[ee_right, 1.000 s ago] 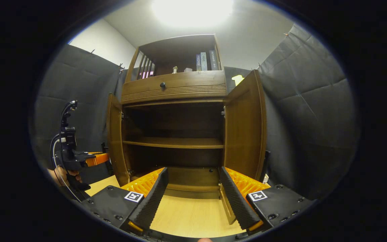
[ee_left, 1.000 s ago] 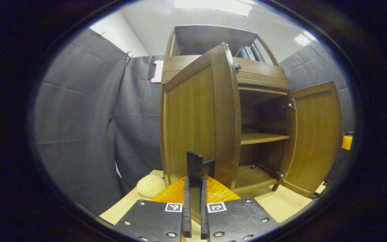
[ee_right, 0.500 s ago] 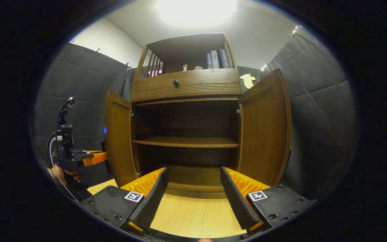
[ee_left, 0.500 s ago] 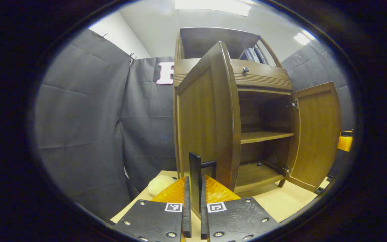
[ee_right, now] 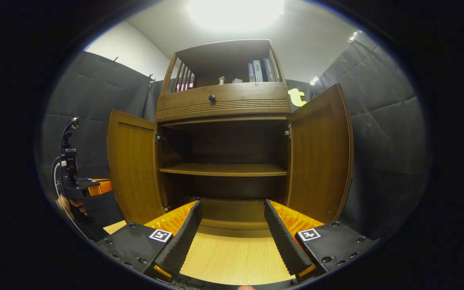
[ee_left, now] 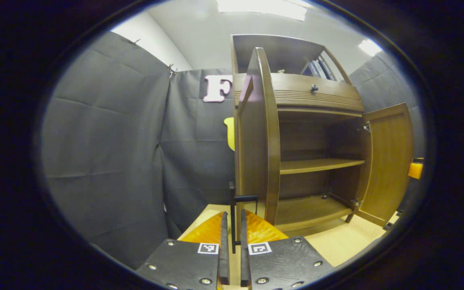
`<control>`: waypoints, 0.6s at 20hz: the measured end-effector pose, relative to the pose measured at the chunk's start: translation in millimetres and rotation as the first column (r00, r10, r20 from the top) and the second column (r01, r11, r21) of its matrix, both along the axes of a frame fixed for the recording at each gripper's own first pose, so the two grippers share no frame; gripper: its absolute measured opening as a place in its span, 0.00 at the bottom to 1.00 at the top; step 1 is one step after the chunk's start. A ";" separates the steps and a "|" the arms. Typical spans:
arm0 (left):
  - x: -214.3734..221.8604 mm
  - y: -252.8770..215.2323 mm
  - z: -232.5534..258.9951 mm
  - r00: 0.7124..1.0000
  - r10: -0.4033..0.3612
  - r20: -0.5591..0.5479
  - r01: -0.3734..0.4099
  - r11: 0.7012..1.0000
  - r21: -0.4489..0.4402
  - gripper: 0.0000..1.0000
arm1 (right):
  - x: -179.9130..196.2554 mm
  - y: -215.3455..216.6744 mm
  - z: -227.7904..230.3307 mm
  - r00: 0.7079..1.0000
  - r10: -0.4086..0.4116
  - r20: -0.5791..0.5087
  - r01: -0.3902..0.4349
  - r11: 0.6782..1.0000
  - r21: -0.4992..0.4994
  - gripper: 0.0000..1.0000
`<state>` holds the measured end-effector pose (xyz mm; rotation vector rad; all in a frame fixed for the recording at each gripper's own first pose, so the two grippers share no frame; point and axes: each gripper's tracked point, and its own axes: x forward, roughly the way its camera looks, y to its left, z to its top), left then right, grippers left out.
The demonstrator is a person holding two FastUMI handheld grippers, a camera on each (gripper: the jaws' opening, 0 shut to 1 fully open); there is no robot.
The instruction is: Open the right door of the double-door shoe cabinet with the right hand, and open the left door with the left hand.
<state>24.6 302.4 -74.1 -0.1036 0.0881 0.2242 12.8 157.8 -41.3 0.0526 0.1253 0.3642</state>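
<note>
Left gripper view: left tongs at bottom centre, fingers nearly together, clamped on the thin dark handle of the left door. That door stands edge-on at frame centre, swung wide out from the cabinet. Right door hangs open at right of frame. Inside shelf is bare. Cabinet sits on a light wood desk.

Right gripper view: right tongs at bottom centre, spread wide, gripping nothing, in front of the open cabinet. Left door open at left of centre, right door open at right of centre. Left tongs at far left edge, a hand holding them, just beside the left door. Books stand on top shelf.
</note>
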 end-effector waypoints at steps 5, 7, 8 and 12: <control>-25.4 36.1 -4.3 0.999 0.040 0.002 -0.040 0.999 0.004 0.14 | -2.3 -3.5 6.7 0.999 -0.035 0.020 0.036 0.999 -0.014 0.98; -36.8 52.1 -2.9 0.998 0.066 0.005 -0.066 0.998 0.005 0.12 | -3.8 -9.9 13.5 0.998 -0.054 0.038 0.054 0.998 -0.014 0.97; -43.3 55.6 -1.1 0.997 0.071 0.009 -0.071 0.997 -0.006 0.14 | -5.5 -11.1 14.5 0.997 -0.059 0.041 0.060 0.998 -0.009 0.97; -71.0 57.2 17.6 0.996 0.078 0.037 -0.077 0.997 -0.016 0.14 | -14.1 -21.5 25.5 0.996 -0.074 0.052 0.074 0.997 0.011 0.92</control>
